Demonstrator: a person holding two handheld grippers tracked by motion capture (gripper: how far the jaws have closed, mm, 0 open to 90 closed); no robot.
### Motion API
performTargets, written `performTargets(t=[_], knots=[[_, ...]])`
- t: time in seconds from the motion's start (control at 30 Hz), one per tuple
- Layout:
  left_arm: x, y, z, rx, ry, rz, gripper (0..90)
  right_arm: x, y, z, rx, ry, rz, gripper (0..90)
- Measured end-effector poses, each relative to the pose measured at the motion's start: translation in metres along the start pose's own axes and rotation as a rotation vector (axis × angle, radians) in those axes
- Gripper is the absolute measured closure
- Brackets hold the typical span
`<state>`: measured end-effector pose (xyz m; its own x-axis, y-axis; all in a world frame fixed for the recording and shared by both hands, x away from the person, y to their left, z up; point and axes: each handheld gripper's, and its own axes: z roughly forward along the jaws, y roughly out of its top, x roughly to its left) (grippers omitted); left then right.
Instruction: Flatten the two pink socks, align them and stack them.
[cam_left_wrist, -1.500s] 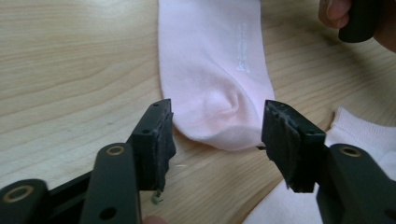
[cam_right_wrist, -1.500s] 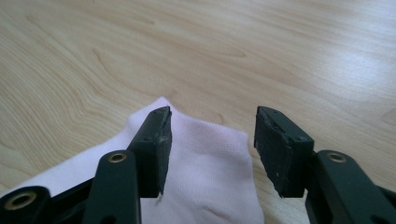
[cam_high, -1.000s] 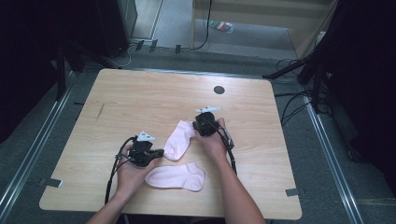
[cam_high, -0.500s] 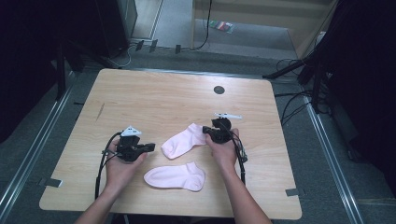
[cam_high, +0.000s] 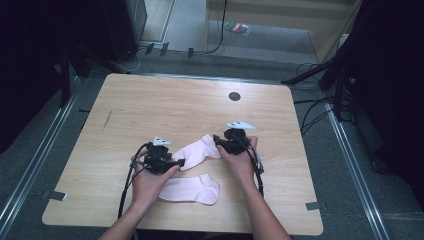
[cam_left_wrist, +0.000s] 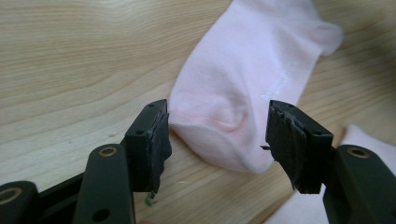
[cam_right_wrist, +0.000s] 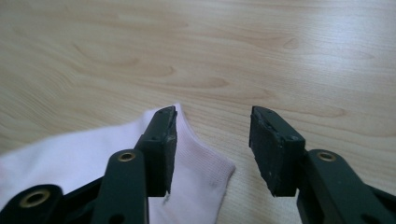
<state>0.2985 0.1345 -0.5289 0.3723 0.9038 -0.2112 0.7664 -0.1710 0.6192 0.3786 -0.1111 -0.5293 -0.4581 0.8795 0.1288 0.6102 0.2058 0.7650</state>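
We see 2 pale pink socks lying flat on the wooden table. The upper sock stretches slantwise between the 2 tongs, and the lower sock lies just beside it on the person's side, below the gap between the hands.

The left gripper is held low over the table with its jaws spread; they have just been opening. In the left gripper view the rounded toe end of the upper sock lies on the wood between and just ahead of the 2 black pads, and neither pad presses on it. A bit of the lower sock shows past the jaw on the right of that view.

The right gripper also stands with its jaws apart, having just been opening. In the right gripper view the cuff end of the upper sock lies under and beside the jaw on the left, unpinched, with bare wood in front of the other jaw.
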Motion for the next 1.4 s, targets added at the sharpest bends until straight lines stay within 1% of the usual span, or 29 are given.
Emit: performTargets(t=[0.03, 0.1, 0.17, 0.2, 0.27, 0.3, 0.33, 0.4, 0.43, 0.47, 0.53, 0.57, 0.6, 0.67, 0.7, 0.73, 0.8, 0.83, 0.9, 0.93, 0.97, 1.0, 1.03, 1.07, 1.13, 1.2, 1.27, 1.33, 1.4], knots=[[0.0, -0.001, 0.001, 0.007, 0.012, 0.005, 43.4, 0.001, -0.001, 0.003, 0.008, -0.002, -0.017, 49.1], [0.001, -0.002, 0.0, 0.004, 0.016, 0.032, 56.3, 0.003, -0.004, 0.011, 0.036, 0.001, -0.042, 46.2], [0.003, -0.004, -0.001, 0.006, 0.008, 0.046, 66.3, 0.007, -0.008, 0.016, 0.05, -0.012, -0.102, 45.8], [0.004, -0.005, -0.002, 0.008, 0.002, 0.051, 70.9, 0.008, -0.009, 0.016, 0.051, -0.016, -0.122, 48.3], [0.007, -0.005, -0.002, 0.02, -0.006, 0.064, 78.4, 0.01, -0.009, 0.014, 0.06, -0.009, -0.121, 54.1], [0.012, -0.007, -0.002, 0.025, -0.022, 0.064, 85.1, 0.011, -0.01, 0.012, 0.06, -0.01, -0.122, 65.3], [0.012, -0.007, -0.002, 0.025, -0.022, 0.064, 87.0, 0.011, -0.01, 0.012, 0.06, -0.01, -0.122, 65.3], [0.015, -0.007, -0.002, 0.022, -0.038, 0.066, 88.0, 0.014, -0.014, 0.008, 0.059, 0.002, -0.122, 79.0], [0.016, -0.007, -0.002, 0.017, -0.039, 0.073, 88.9, 0.015, -0.014, 0.007, 0.068, 0.013, -0.112, 83.6], [0.017, -0.007, -0.003, 0.014, -0.039, 0.081, 89.4, 0.016, -0.014, 0.005, 0.082, 0.022, -0.087, 85.3], [0.02, -0.008, -0.005, -0.001, -0.052, 0.079, 90.0, 0.016, -0.014, 0.001, 0.099, 0.022, -0.066, 86.8], [0.021, -0.008, -0.007, -0.011, -0.056, 0.078, 90.0, 0.015, -0.014, -0.006, 0.087, 0.049, -0.018, 87.1], [0.024, -0.008, -0.009, -0.024, -0.058, 0.078, 90.0, 0.015, -0.014, -0.006, 0.087, 0.049, -0.018, 87.1], [0.028, -0.008, -0.016, -0.063, -0.064, 0.074, 90.0, 0.013, -0.013, -0.016, 0.069, 0.071, 0.015, 87.2], [0.03, -0.009, -0.02, -0.076, -0.068, 0.075, 90.0, 0.011, -0.011, -0.028, 0.047, 0.09, 0.048, 87.2], [0.032, -0.009, -0.024, -0.089, -0.093, 0.08, 90.0, 0.011, -0.011, -0.028, 0.047, 0.09, 0.048, 87.2], [0.037, -0.011, -0.031, -0.102, -0.134, 0.107, 90.0, 0.009, -0.012, -0.041, 0.023, 0.095, 0.067, 87.4], [0.04, -0.012, -0.033, -0.101, -0.15, 0.106, 90.0, 0.006, -0.014, -0.049, 0.019, 0.102, 0.081, 87.9], [0.046, -0.015, -0.043, -0.112, -0.157, 0.115, 90.0, 0.002, -0.019, -0.058, 0.012, 0.097, 0.101, 88.5], [0.048, -0.016, -0.048, -0.116, -0.159, 0.117, 90.0, 0.001, -0.025, -0.063, 0.016, 0.112, 0.117, 88.7], [0.048, -0.018, -0.053, -0.132, -0.169, 0.112, 90.0, 0.002, -0.03, -0.067, 0.016, 0.128, 0.128, 88.7], [0.045, -0.021, -0.059, -0.147, -0.21, 0.11, 90.0, 0.005, -0.034, -0.072, 0.013, 0.139, 0.134, 88.7], [0.041, -0.024, -0.065, -0.15, -0.224, 0.124, 90.0, 0.01, -0.038, -0.076, 0.008, 0.151, 0.132, 88.6], [0.036, -0.027, -0.072, -0.162, -0.222, 0.135, 90.0, 0.015, -0.042, -0.081, 0.0, 0.165, 0.136, 88.4], [0.033, -0.033, -0.079, -0.168, -0.261, 0.118, 90.0, 0.025, -0.046, -0.09, 0.005, 0.198, 0.145, 88.2], [0.033, -0.04, -0.086, -0.181, -0.292, 0.098, 90.0, 0.032, -0.048, -0.096, 0.01, 0.218, 0.136, 87.9], [0.037, -0.047, -0.091, -0.176, -0.328, 0.074, 90.0, 0.039, -0.051, -0.103, 0.02, 0.239, 0.132, 87.7], [0.042, -0.053, -0.095, -0.162, -0.36, 0.046, 90.0, 0.042, -0.053, -0.107, 0.036, 0.248, 0.13, 87.7], [0.044, -0.059, -0.098, -0.161, -0.378, 0.023, 90.0, 0.043, -0.054, -0.113, 0.042, 0.26, 0.129, 87.5]])
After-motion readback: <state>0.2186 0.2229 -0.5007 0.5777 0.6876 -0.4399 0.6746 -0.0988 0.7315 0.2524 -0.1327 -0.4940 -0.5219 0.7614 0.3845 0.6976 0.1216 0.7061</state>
